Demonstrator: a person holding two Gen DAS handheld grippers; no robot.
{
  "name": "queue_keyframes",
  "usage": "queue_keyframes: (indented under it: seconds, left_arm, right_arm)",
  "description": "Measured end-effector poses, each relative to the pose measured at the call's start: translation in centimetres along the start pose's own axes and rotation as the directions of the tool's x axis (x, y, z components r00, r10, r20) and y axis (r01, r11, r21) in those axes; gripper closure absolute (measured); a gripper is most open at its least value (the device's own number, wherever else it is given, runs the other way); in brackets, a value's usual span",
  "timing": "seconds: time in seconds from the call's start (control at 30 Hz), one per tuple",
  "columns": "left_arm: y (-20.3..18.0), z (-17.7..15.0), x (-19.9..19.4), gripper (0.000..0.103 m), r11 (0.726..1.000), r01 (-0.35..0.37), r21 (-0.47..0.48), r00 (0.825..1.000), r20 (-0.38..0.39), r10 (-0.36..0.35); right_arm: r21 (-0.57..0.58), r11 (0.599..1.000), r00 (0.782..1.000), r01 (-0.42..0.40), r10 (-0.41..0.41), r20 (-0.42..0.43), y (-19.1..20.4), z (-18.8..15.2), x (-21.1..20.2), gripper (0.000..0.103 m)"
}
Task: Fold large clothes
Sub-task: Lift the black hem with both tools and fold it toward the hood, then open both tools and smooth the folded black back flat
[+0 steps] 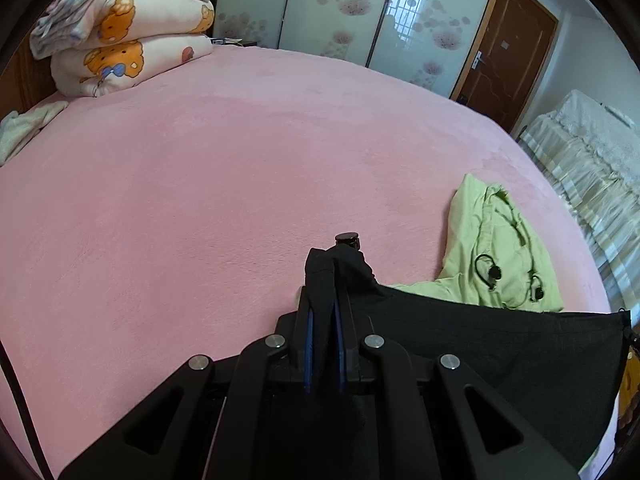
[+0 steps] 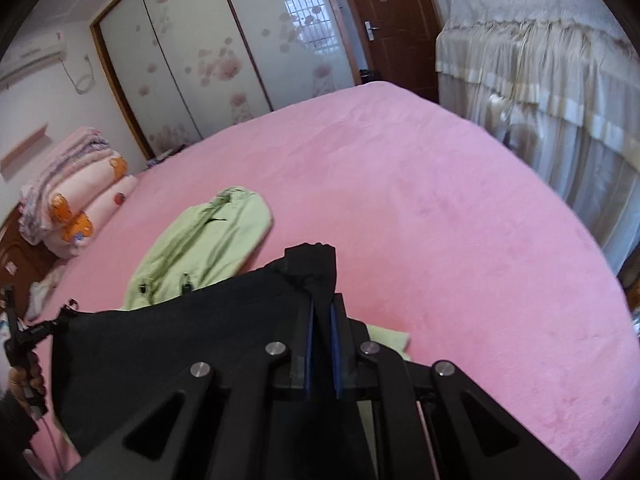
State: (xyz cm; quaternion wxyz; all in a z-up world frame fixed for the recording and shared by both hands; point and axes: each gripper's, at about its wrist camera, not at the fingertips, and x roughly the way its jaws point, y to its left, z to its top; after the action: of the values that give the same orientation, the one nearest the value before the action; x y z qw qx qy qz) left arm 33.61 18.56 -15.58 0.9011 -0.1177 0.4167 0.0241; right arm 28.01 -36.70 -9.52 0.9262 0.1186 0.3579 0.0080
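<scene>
Left hand-held gripper (image 1: 334,264) and right hand-held gripper (image 2: 320,268) each pinch a corner of the black garment (image 1: 500,344), stretched between them above the pink bed (image 1: 240,160). Soft, light, limp cloth: best taken at corners or hems. Only the right view shows the air conditioner (image 2: 34,54) and a hand (image 2: 24,380).

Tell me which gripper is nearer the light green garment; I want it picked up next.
Right, probably. The right gripper hangs just past the light green garment; the left gripper is farther along the black cloth.
</scene>
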Motion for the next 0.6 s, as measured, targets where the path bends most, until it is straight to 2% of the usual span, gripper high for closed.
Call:
queue_keyframes:
  seconds: [0.13,0.2,0.3,0.4,0.5,0.6]
  left_arm:
    - [-0.4,-0.4,3.2,0.096,0.999,-0.048,0.025,0.998,-0.032,0.049]
    - [0.0,-1.0,5.2,0.096,0.996,-0.078,0.036,0.994,-0.068,0.081]
    - [0.5,-1.9,6.7,0.092,0.994,-0.097,0.055,0.991,-0.088,0.102]
    - [0.9,-1.8,6.6,0.089,0.996,-0.085,0.037,0.991,-0.096,0.088]
    - [1.4,-1.4,4.9,0.086,0.996,-0.089,0.013,0.991,-0.096,0.090]
    - [1.1,-1.6,1.1,0.083,0.993,-0.116,0.020,0.992,-0.055,0.117]
  right_arm:
    - [-0.007,0.996,0.994,0.094,-0.094,-0.058,-0.3,-0.4,3.9,0.096]
    - [-0.020,0.989,0.981,0.146,-0.147,-0.126,-0.5,-1.5,7.0,0.096]
    - [-0.009,0.981,0.965,0.193,-0.192,-0.181,-0.9,-2.9,10.0,0.088]
    - [-0.008,0.980,0.962,0.197,-0.195,-0.189,-0.8,-2.7,9.7,0.082]
    - [-0.004,0.979,0.956,0.206,-0.202,-0.212,-0.8,-1.9,8.3,0.079]
    - [0.065,0.987,0.976,0.145,-0.132,-0.176,-0.8,-1.2,4.4,0.075]
